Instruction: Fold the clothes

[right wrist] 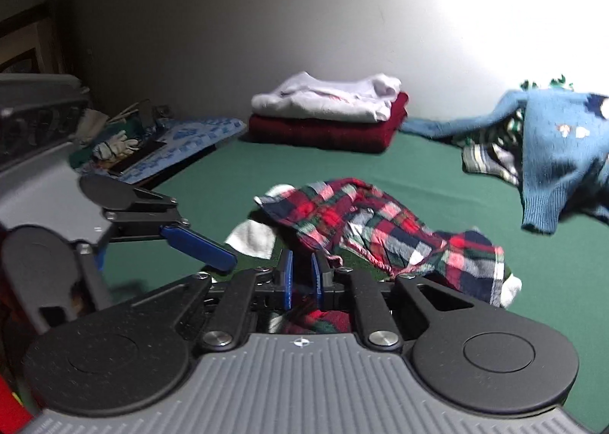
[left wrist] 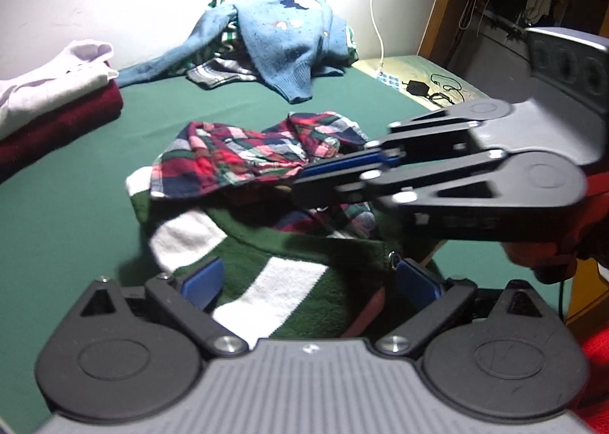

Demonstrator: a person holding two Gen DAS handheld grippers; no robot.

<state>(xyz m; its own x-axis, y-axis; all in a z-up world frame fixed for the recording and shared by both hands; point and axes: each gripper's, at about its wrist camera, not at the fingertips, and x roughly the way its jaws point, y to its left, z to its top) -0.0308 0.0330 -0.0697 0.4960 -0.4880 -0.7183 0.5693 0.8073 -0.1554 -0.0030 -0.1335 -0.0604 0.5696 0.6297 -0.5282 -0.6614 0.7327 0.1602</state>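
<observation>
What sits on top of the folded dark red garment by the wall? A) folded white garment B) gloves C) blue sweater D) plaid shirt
A: the folded white garment lies stacked directly on the dark red garment; the blue sweater is heaped apart from it.

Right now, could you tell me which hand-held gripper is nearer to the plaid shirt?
Right. The right hand-held gripper has its tips at the plaid shirt, cloth bunched beneath them. The left hand-held gripper sits open over the striped sweater, short of the shirt.
</observation>
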